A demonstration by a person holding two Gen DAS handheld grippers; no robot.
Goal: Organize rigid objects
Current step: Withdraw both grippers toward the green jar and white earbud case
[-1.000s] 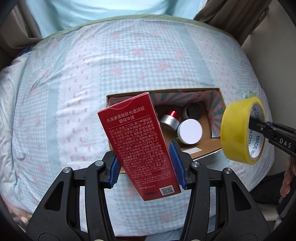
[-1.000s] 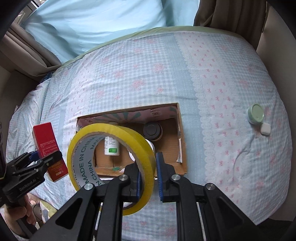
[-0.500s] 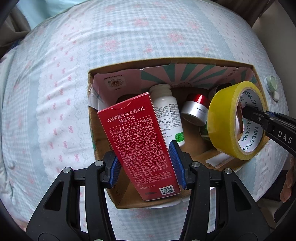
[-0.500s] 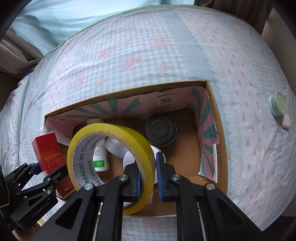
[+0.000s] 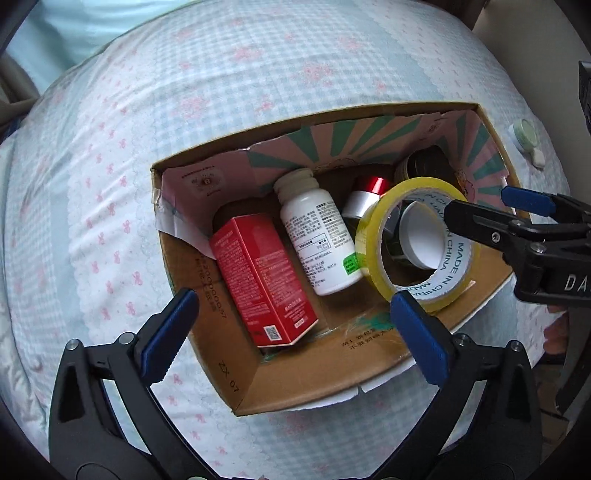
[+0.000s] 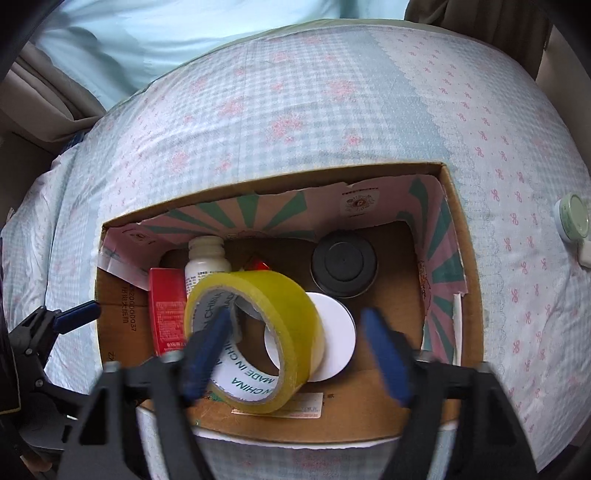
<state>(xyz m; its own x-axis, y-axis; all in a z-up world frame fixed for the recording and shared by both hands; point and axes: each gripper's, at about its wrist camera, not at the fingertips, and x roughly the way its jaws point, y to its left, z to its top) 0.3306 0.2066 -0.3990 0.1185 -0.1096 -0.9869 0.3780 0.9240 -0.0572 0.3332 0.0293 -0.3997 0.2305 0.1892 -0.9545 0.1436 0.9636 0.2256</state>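
An open cardboard box (image 5: pixel 317 373) (image 6: pixel 469 295) lies on the bed. A red carton (image 5: pixel 262 277) (image 6: pixel 166 306) lies inside at its left, next to a white bottle (image 5: pixel 317 236) (image 6: pixel 205 258). A yellow tape roll (image 5: pixel 413 243) (image 6: pixel 258 339) leans inside the box on a white-lidded jar (image 5: pixel 421 236) (image 6: pixel 336 332). A black-lidded jar (image 6: pixel 343 262) and a red-capped silver jar (image 5: pixel 365 195) are also inside. My left gripper (image 5: pixel 291 328) is open above the box's near left corner. My right gripper (image 6: pixel 295 354) is open, its fingers on either side of the roll.
A green-lidded jar (image 6: pixel 572 218) (image 5: pixel 524 134) and a small white block (image 6: pixel 585 253) lie on the checked bedspread (image 6: pixel 295 110) right of the box. A pale blue pillow (image 6: pixel 184 29) is at the far end of the bed.
Both grippers have opened. The red carton has dropped from my left gripper into the box. The tape roll has left my right gripper and rests in the box.
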